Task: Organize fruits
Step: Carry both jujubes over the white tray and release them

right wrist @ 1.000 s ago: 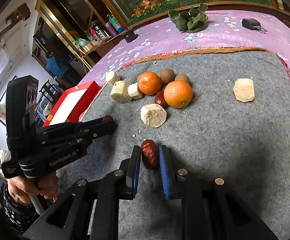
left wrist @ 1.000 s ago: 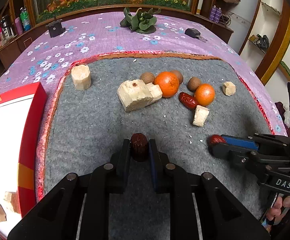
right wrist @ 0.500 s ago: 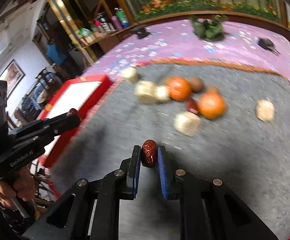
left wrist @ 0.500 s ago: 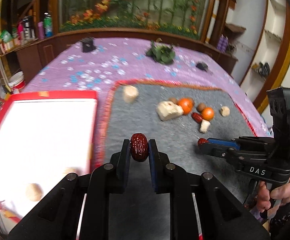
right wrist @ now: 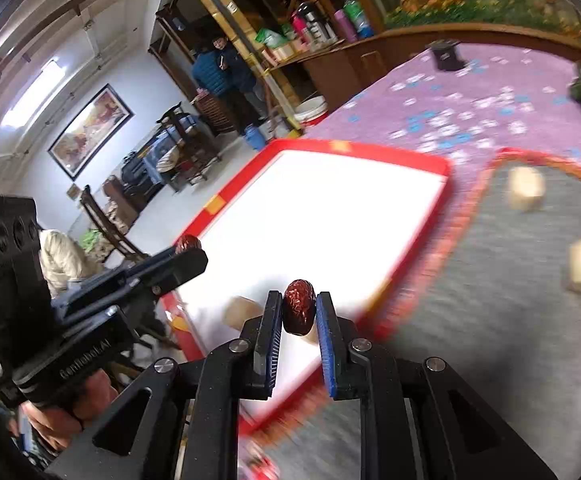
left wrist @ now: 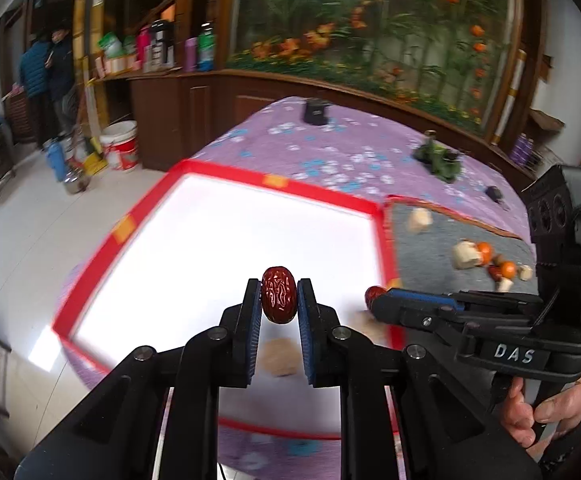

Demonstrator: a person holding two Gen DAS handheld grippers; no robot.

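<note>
— What is seen of the room and the surface (left wrist: 354, 152)?

— A purple flowered cloth is spread over the surface, with a grey felt mat (right wrist: 502, 280) laid on it. A red-rimmed white tray (left wrist: 226, 240) is set just beside the mat. A wooden cabinet with bottles and a planted glass wall are seen behind.

— How are the left tongs (left wrist: 277, 300) held?

— They are pressed together on a wrinkled dark red date (left wrist: 277, 295), pinched upright between the blue pads. The date is held in the air above the white tray.

— And the right tongs (right wrist: 299, 312)?

— They are closed on a second red date (right wrist: 299, 306) in the same manner, above the tray's near corner, close to the red rim.

— What is given by the left wrist view alone?

— The remaining pile on the mat is shown far right: two oranges (left wrist: 508, 269), pale cut chunks (left wrist: 466, 255) and small brown fruits, close together. A pale piece (left wrist: 280, 356) is made out in the tray below the tongs, though it is blurred. The right tongs are also seen from the side, with a red tip showing at their end.

— And by the right wrist view alone?

— The left tongs are seen from the side at lower left, with their date at the tip. Two pale chunks (right wrist: 244, 310) lying in the tray are shown, partly hidden by the tongs. Two people standing by a doorway are seen in both views.
</note>
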